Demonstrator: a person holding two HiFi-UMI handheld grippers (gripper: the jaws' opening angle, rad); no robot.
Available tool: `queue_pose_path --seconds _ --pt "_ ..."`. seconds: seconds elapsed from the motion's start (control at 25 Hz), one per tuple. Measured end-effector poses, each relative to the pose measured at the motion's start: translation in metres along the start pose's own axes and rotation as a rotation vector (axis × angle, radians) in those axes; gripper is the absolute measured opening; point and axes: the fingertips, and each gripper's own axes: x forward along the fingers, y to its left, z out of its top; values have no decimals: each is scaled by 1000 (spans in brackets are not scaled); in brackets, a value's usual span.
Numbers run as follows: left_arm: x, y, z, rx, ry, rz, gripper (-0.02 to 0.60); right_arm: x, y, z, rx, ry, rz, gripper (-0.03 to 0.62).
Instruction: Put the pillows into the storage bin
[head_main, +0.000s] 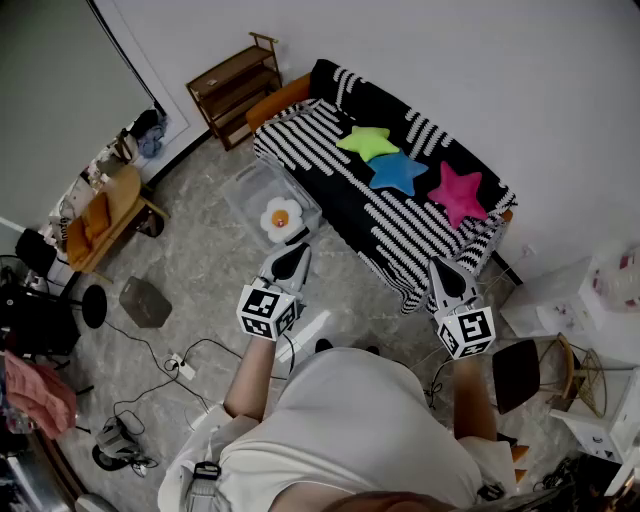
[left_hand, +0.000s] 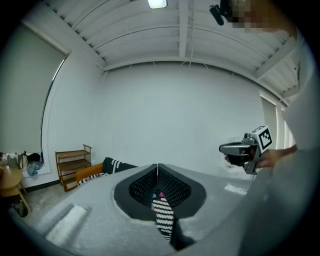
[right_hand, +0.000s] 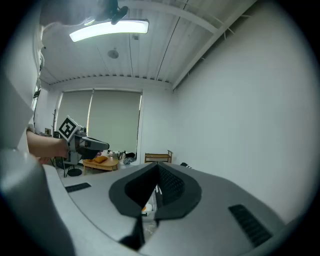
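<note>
Three star pillows lie in a row on the black-and-white striped sofa (head_main: 400, 215): a green one (head_main: 368, 141), a blue one (head_main: 397, 171) and a pink one (head_main: 457, 192). A clear storage bin (head_main: 250, 190) stands on the floor in front of the sofa, with a white flower-shaped pillow (head_main: 281, 216) in it. My left gripper (head_main: 290, 262) hangs in the air short of the bin, its jaws shut and empty (left_hand: 157, 167). My right gripper (head_main: 447, 278) is held near the sofa's near end, also shut with nothing in it (right_hand: 158, 167). Each gripper view shows the other gripper off to the side.
A wooden shelf (head_main: 235, 88) stands by the wall left of the sofa. A low wooden table (head_main: 105, 215), a grey box (head_main: 146, 301) and a power strip with cables (head_main: 180, 365) are on the floor at left. A dark chair (head_main: 520, 375) and white boxes (head_main: 560, 295) are at right.
</note>
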Motion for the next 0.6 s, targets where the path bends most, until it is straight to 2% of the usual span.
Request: queue_pose_path --seconds 0.6 --pt "-12 0 -5 -12 6 0 18 -2 7 -3 30 2 -14 5"
